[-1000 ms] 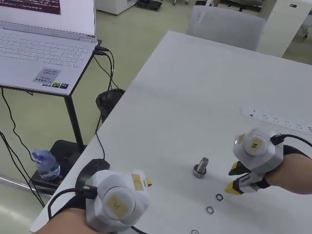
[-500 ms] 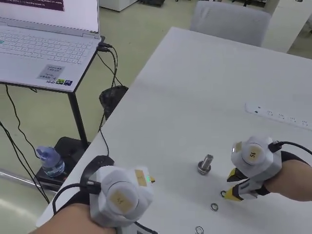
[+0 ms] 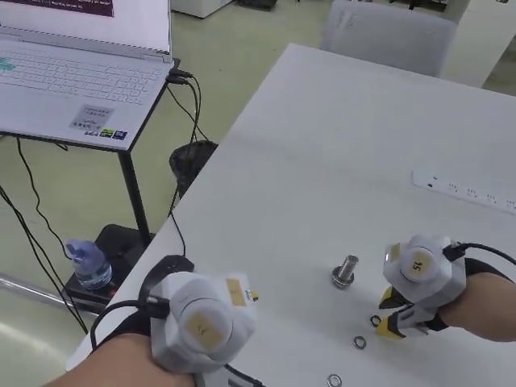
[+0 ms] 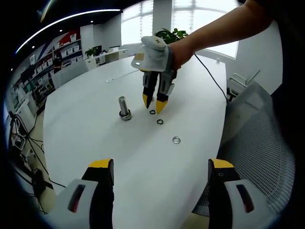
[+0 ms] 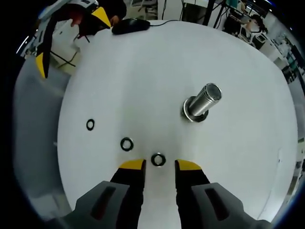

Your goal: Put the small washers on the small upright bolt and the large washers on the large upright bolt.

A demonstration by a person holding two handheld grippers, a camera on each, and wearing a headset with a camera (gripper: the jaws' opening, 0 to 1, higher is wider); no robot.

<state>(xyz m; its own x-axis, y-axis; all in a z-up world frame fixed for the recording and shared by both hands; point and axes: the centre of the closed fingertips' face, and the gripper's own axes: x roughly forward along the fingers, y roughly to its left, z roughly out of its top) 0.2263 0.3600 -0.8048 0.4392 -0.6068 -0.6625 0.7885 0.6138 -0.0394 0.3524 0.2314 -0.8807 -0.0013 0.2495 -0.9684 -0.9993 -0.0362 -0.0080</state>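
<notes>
Washer [image 5: 158, 159] nearest the upright bolt [image 5: 202, 103] is a thin, stiff, light metal ring lying flat on the table [image 5: 143, 71]. It is probably slippery and hard to lift, so a pinch across its outer rim looks best. It lies near the bolt's base, at the gap between the right gripper [image 5: 159, 165] tips, whose jaws stand slightly spread and are not closed on it. The left gripper [image 4: 160, 164], well apart from the bolt, has its jaws spread wide.
</notes>
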